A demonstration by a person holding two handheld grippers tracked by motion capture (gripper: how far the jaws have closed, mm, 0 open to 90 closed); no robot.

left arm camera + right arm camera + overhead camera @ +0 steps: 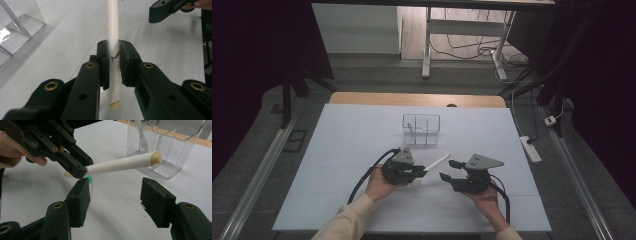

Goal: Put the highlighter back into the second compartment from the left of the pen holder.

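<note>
My left gripper (422, 171) (113, 43) is shut on a white stick (438, 161) (113, 20) (120, 165) near one end. The stick's long free part points toward the right gripper and has a cream-coloured tip. Just below that tip my right gripper (447, 170) (115, 187) stands open; its jaws are apart from the stick and nothing is between them. In the right gripper view the left gripper (75, 167) is at upper left, held by a hand. Beyond both stands a clear compartment box (421, 129) (15, 27) (165, 145).
A white item (410, 128) (141, 135) stands in one compartment of the box. A small green and white thing (88, 180) lies on the white table cover (337, 165) beneath the left gripper. Cables trail from both grippers toward the near edge.
</note>
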